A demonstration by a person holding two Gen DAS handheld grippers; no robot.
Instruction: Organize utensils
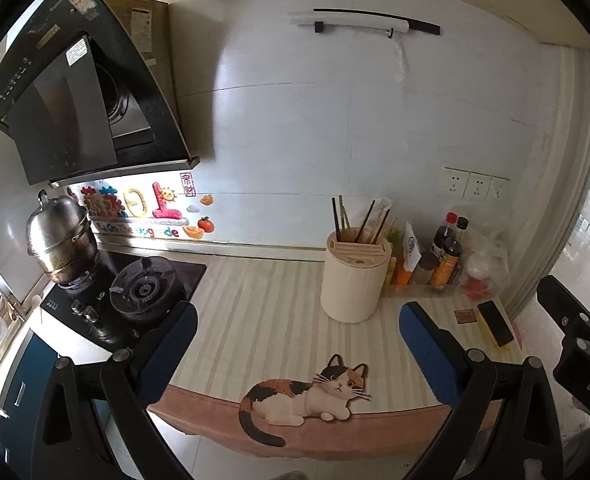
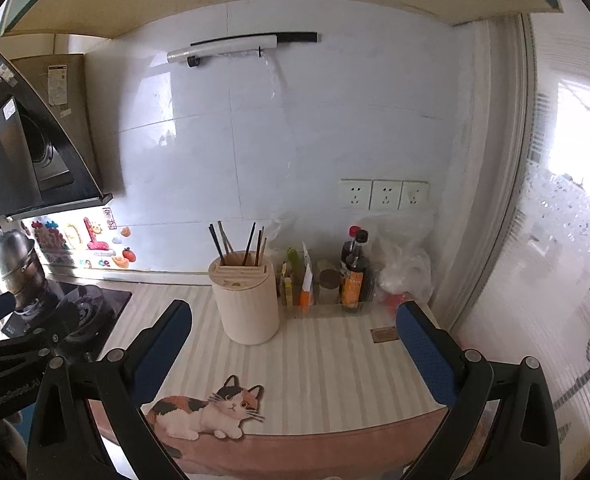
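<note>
**Both grippers released above the counter mat; utensils stand in the holder**

The left gripper is spread wide, its blue-padded fingers well apart and holding nothing. The right gripper is likewise spread wide and empty. Both hover over the striped mat with the printed cat at its near edge.

The cream utensil holder stands upright on the mat, towards the wall. Several chopsticks stand in its top slots, leaning at differing angles. No utensil lies loose on the mat.

Just beside the holder, to its right, a group of sauce bottles and packets stands against the wall, with a clear plastic bag next to them. A dark phone lies flat on the right part of the counter, near a small brown square item.

On the left, a gas stove carries a lidded steel pot on its far burner. A black range hood hangs above it. Three wall sockets sit above the bottles.
</note>
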